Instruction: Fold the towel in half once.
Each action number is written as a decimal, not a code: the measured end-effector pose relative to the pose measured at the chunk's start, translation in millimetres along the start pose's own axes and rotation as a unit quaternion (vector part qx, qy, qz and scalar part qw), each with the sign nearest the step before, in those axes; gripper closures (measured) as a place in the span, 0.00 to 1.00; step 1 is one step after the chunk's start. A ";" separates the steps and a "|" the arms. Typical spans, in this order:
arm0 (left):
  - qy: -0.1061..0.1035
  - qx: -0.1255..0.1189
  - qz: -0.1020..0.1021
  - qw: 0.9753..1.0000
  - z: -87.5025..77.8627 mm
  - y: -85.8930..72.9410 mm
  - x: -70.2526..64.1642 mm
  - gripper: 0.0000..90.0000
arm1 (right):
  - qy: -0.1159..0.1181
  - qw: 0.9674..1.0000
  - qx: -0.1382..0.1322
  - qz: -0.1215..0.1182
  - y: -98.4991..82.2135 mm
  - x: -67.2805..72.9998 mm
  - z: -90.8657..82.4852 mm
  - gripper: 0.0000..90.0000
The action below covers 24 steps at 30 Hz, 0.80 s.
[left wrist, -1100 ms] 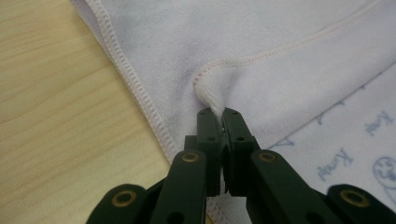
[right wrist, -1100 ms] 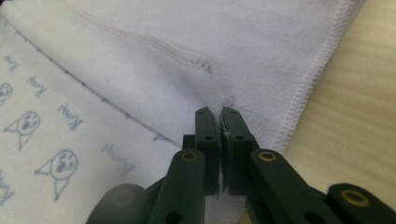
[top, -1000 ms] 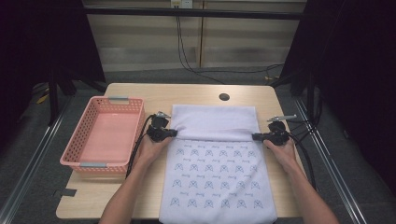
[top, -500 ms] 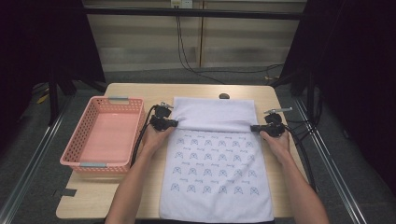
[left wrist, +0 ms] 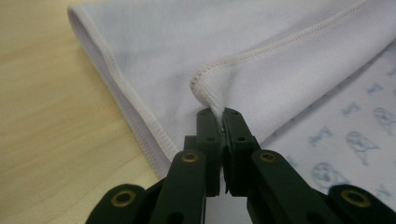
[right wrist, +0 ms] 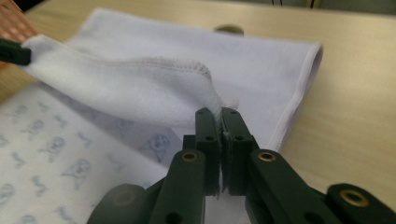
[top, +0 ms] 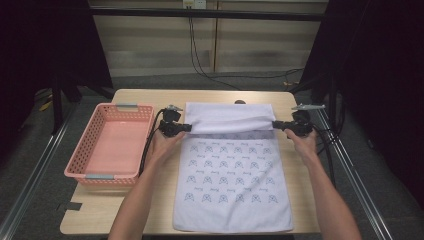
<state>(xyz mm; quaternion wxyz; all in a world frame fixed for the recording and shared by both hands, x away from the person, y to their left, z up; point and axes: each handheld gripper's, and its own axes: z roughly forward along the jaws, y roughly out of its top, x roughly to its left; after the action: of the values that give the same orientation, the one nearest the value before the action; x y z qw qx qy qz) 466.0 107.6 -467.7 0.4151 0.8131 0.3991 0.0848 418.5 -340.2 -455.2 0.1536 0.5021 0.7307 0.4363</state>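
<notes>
**Operator:** On the wooden table [top: 150, 210], confirm cloth position.

**Inspector:** A white towel [top: 232, 190] printed with small blue figures lies flat, its near edge at the table's front. Its far end is folded back toward the person, plain side up, forming a band across the towel's width.

**Operator:** Left gripper condition?

**Inspector:** The left gripper [top: 186, 128] is clenched on the folded band's left corner. In the left gripper view, the left gripper [left wrist: 222, 114] pinches the stitched hem between closed jaws, and the corner is lifted off the printed layer.

**Operator:** Right gripper condition?

**Inspector:** The right gripper [top: 276, 126] is clenched on the band's right corner. In the right gripper view, the right gripper [right wrist: 220, 114] clamps the hem likewise.

**Operator:** Adjacent items?

**Inspector:** A pink basket [top: 80, 152] sits left of the towel, near the left hand [top: 165, 142], apart from the cloth.
</notes>
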 end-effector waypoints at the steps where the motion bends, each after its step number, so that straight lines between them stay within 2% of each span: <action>1: -0.005 -0.009 0.002 1.000 -5.8 3.0 -3.3 0.97 | 0.001 1.000 -0.010 -0.003 4.8 1.1 -7.1 0.97; 4: -0.006 -0.031 0.015 0.999 -25.7 12.4 -15.9 0.97 | 0.006 0.999 -0.039 -0.007 15.0 4.4 -28.5 0.97; 7: -0.020 -0.062 0.027 0.998 -47.3 16.1 -25.0 0.97 | 0.013 0.999 -0.053 -0.003 17.4 7.8 -44.3 0.97; 8: -0.032 -0.067 0.027 0.997 -54.3 15.6 -26.6 0.97 | 0.015 0.998 -0.055 -0.004 17.4 8.8 -48.6 0.97; 10: -0.030 -0.075 0.033 0.996 -64.4 14.7 -31.6 0.97 | 0.020 0.998 -0.062 -0.007 17.1 12.8 -57.9 0.97; 13: -0.040 -0.097 0.038 0.994 -84.2 13.8 -36.4 0.97 | 0.031 0.997 -0.067 -0.022 16.2 22.0 -72.3 0.97; 15: -0.052 -0.111 0.031 0.992 -96.8 14.1 -38.9 0.97 | 0.040 0.996 -0.069 -0.029 15.8 28.8 -82.8 0.97; 16: -0.056 -0.118 0.034 0.991 -102.9 14.2 -40.7 0.97 | 0.043 0.996 -0.071 -0.033 15.6 32.0 -88.0 0.97; 21: -0.063 -0.141 0.039 0.987 -127.7 14.4 -48.9 0.97 | 0.061 0.994 -0.082 -0.045 13.0 46.0 -111.6 0.97; 23: -0.086 -0.155 0.028 0.984 -137.9 14.4 -49.9 0.97 | 0.064 0.993 -0.086 -0.055 12.6 53.5 -121.9 0.97; 24: -0.084 -0.158 0.031 0.983 -142.5 14.1 -51.4 0.97 | 0.064 0.992 -0.088 -0.056 12.8 57.5 -128.0 0.97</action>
<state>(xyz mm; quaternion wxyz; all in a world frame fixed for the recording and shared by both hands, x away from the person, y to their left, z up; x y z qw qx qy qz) 373.0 152.5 -356.0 0.5678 0.7535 0.3186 0.0913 315.6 -350.7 -359.6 0.1744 0.4156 0.7251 0.5207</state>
